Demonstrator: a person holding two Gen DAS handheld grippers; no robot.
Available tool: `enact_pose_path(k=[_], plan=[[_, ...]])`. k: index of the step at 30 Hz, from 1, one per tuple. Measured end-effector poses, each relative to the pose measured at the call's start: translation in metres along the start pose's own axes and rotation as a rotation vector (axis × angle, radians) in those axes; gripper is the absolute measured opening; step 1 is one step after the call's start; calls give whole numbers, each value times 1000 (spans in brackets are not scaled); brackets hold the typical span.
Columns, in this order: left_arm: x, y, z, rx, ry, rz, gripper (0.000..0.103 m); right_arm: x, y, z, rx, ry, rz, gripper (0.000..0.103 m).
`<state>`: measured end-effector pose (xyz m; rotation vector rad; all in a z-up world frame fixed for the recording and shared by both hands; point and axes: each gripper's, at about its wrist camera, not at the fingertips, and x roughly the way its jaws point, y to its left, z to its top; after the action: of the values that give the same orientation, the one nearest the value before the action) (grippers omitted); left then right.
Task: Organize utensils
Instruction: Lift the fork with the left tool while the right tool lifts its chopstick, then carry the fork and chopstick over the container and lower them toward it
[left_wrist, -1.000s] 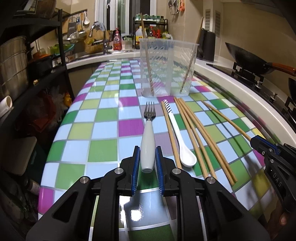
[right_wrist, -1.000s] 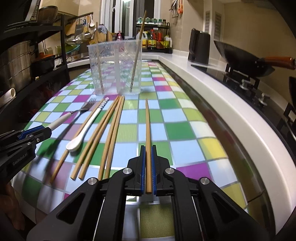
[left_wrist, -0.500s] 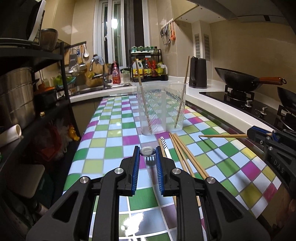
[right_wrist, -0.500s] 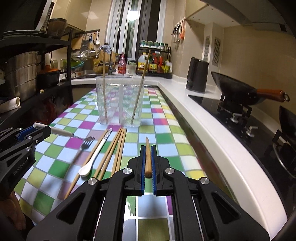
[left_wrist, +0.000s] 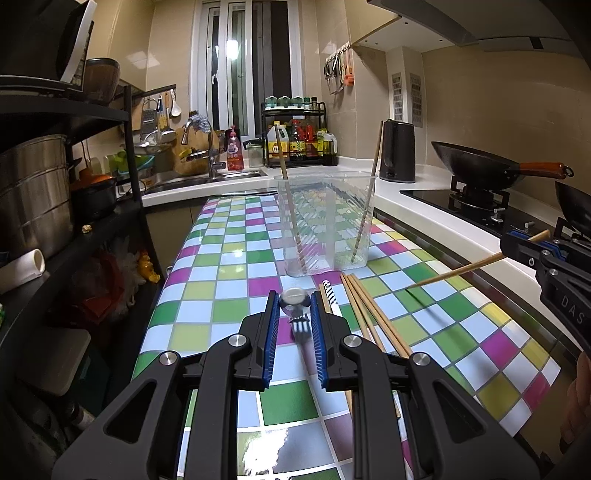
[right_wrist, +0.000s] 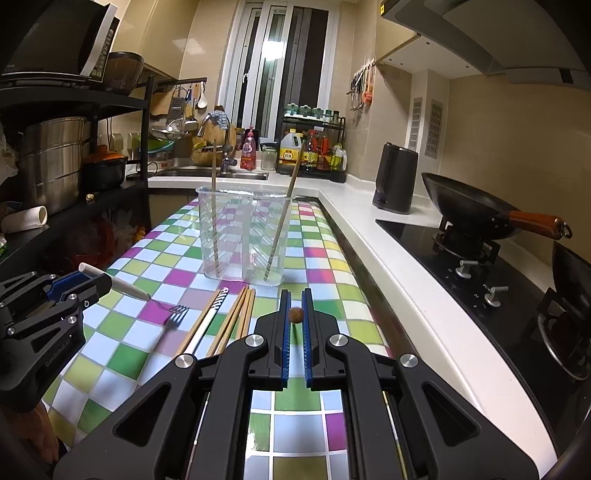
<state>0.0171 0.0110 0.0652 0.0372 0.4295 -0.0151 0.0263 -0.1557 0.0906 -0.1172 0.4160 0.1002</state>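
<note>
Checkered in green, pink and white, the counter (left_wrist: 229, 258) carries a clear plastic holder (left_wrist: 327, 225) with two chopsticks standing inside; the left gripper (left_wrist: 293, 314) clamps a white-handled fork (left_wrist: 294, 297) above loose chopsticks (left_wrist: 373, 314). From the right wrist, the right gripper (right_wrist: 295, 314) pinches a single chopstick (right_wrist: 296, 314) end-on, holder (right_wrist: 243, 236) beyond, toward the counter's far edge.

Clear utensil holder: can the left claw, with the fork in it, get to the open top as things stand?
Probably yes. The clear utensil holder stands straight ahead of the left claw, nothing between them. Its top is open; two chopsticks lean at its sides, leaving the middle free. The fork is already off the table.
</note>
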Motion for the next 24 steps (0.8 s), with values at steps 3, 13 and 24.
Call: enact_pose_path(k=[3,13,24], plan=[[0,0,-1,1,-1,3,17,0,1,-2,2,3,1,6],[-1,1,0,-5,-16,12,18,-2,5,-1,-5,-2,8,6],[-7,-2,11,16,-44,11,17,-7,5,4,-7,-19,13,6]])
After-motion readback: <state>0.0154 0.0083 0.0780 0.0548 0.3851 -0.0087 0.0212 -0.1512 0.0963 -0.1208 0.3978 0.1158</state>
